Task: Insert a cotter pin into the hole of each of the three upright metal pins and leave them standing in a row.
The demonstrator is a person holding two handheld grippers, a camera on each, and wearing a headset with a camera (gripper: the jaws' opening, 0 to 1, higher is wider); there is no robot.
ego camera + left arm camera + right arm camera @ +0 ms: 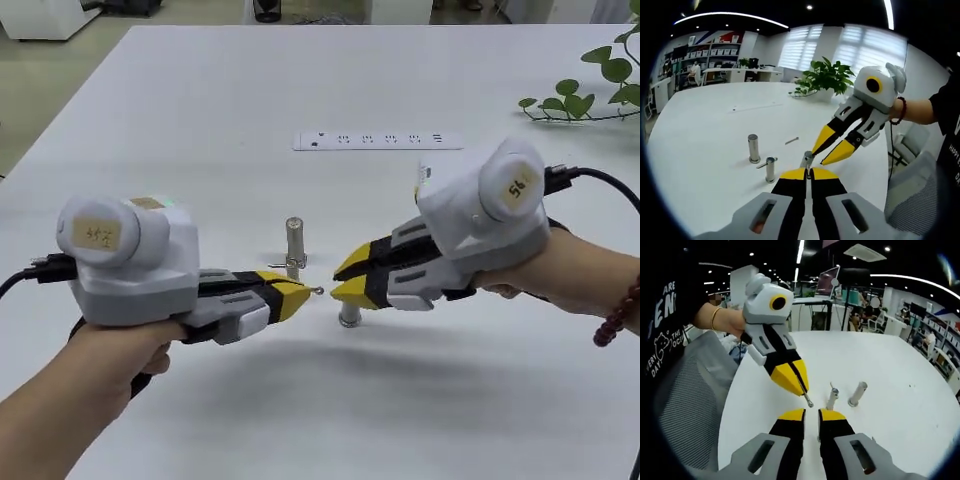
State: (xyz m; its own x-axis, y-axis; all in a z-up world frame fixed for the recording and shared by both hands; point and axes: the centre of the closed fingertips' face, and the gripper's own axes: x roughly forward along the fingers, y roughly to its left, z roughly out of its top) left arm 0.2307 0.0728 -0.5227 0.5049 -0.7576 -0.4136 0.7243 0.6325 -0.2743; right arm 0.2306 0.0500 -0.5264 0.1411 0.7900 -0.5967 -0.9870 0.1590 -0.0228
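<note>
While the left gripper pinches a cotter pin between fingers pressed together, its free end pointing across at the right gripper, the second of the three fittings looks to be the step in hand. The right fingers are spread, and the nearest metal pin stands on the surface just under their tips; I cannot tell whether they touch it.

The next move calls for lining the cotter pin up with that pin's cross hole, which is hidden here. It would then be pushed straight through, with the right fingers steadying the pin so it stays upright.

The left gripper view adds what lies beyond and to the left of its fingers. A fitted metal pin comes first, a bare metal pin stands farther off, and a loose cotter pin lies flat. The right gripper view gives the clearest look at the held cotter pin, just ahead of its own fingers.
</note>
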